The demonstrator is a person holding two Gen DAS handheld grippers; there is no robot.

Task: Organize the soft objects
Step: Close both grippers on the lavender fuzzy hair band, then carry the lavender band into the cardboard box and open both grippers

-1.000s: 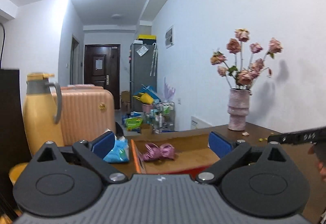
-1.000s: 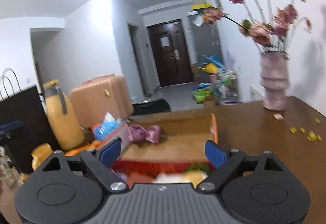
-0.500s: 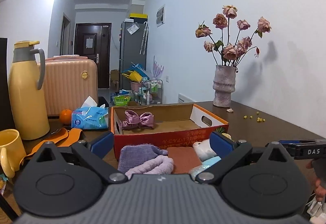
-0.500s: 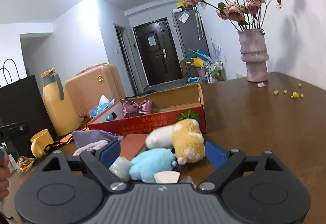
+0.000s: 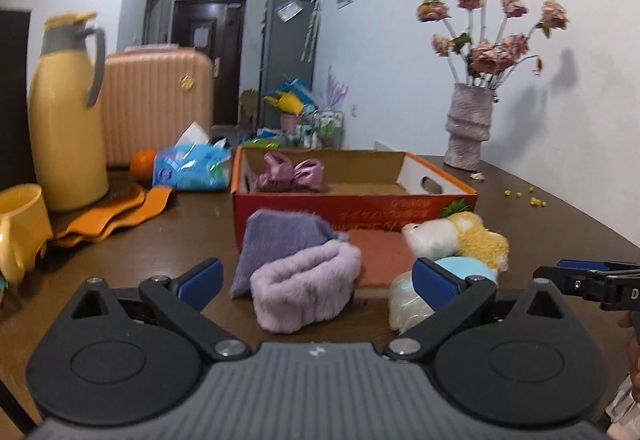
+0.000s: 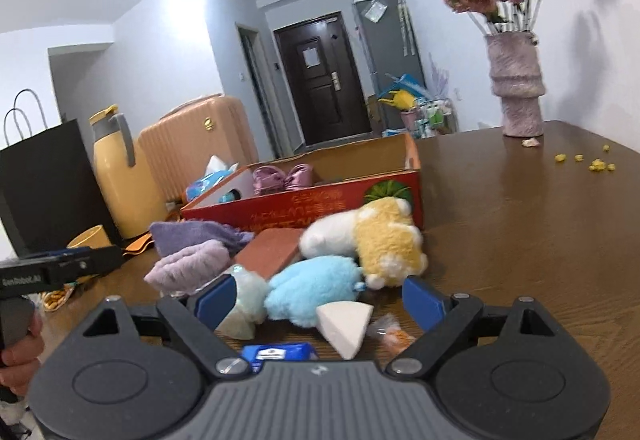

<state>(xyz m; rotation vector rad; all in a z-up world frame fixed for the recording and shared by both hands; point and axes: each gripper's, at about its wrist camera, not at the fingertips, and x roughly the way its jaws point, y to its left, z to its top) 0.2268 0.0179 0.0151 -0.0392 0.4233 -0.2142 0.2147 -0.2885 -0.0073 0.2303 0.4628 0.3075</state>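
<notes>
Both claws gape, released: left claw point(image 5: 316, 280) faces the towel point(image 5: 306, 290); right claw point(image 6: 318, 298) may snag two toys point(image 6: 312, 290), seemingly touching.

In the left wrist view, the left tool point(image 5: 316, 276) hides the near side of the blue plush point(image 5: 476, 268) at four o'clock, and the yellow cup point(image 5: 20, 228) is cut by the edge at nine o'clock. In the right wrist view, the right tool point(image 6: 318, 300) covers most of a blue packet point(image 6: 276, 352) at six o'clock, its print too small to read. A crumpled wrapper point(image 6: 390, 332) beside it is blurred.
</notes>
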